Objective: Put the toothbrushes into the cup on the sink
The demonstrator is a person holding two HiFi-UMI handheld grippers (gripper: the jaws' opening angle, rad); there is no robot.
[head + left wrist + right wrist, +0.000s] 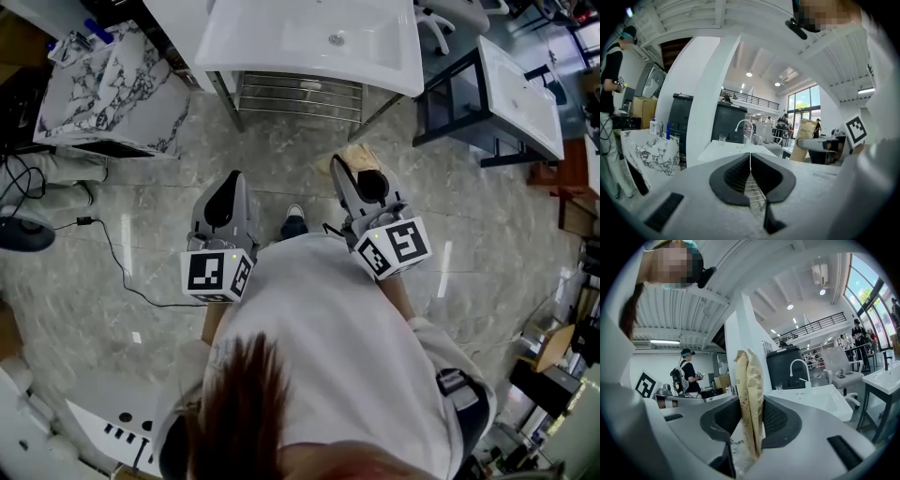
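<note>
Right gripper [751,420] is clamped partway shut on tan paper packets [749,380], presumably wrapped toothbrushes, at frame centre. Left gripper [750,168] is closed and empty. Cup [722,138] stands mid-frame on the sink [281,37], well apart. Risk: the upright packets may pivot or slip during carry.

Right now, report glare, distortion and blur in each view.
Head view: white glare streaks on the glossy floor, otherwise sharp. Left gripper view: strong fisheye bending, dark corners, bright windows. Right gripper view: same fisheye and dark rim, more window glare at the right; the brown paper packet is sharp.
</note>
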